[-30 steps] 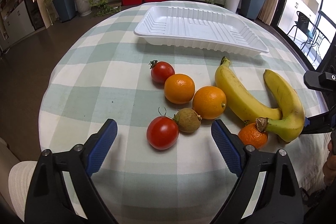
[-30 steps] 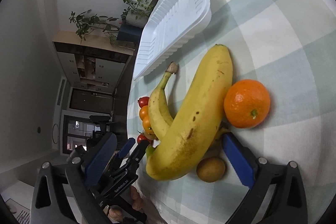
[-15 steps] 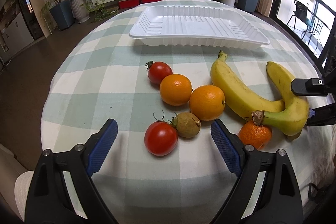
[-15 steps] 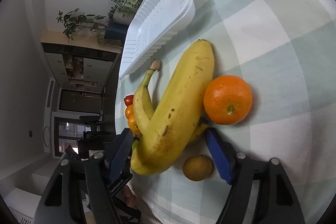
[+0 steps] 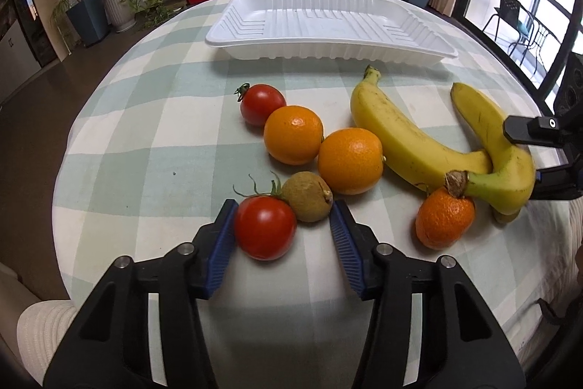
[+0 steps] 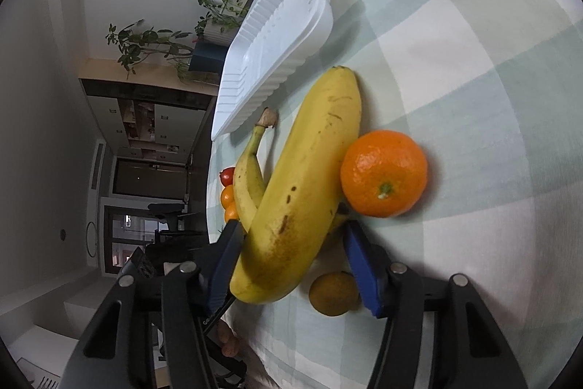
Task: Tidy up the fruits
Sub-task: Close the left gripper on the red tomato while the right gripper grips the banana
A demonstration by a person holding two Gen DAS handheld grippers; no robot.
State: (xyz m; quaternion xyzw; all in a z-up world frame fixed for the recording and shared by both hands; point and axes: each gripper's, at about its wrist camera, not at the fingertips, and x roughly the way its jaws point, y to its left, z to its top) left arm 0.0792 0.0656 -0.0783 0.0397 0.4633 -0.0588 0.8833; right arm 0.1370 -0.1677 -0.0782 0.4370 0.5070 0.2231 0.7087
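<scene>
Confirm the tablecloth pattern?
The tablecloth is a check of pale green and cream squares, clearest in the left wrist view.

A round table (image 5: pixel 153 148) under a green-and-white checked cloth carries everything. At twelve o'clock on it lies a white tray (image 5: pixel 328 24). Toward the centre sit a tomato (image 5: pixel 262 104) and two oranges (image 5: pixel 293 134) (image 5: pixel 350 161) in a touching row. At three o'clock two bananas (image 5: pixel 408 137) (image 5: pixel 499 155) cross, with a small orange (image 5: pixel 445 223) just beside them. At six o'clock a second tomato (image 5: pixel 265 228) touches a small brown fruit (image 5: pixel 307 201).
</scene>
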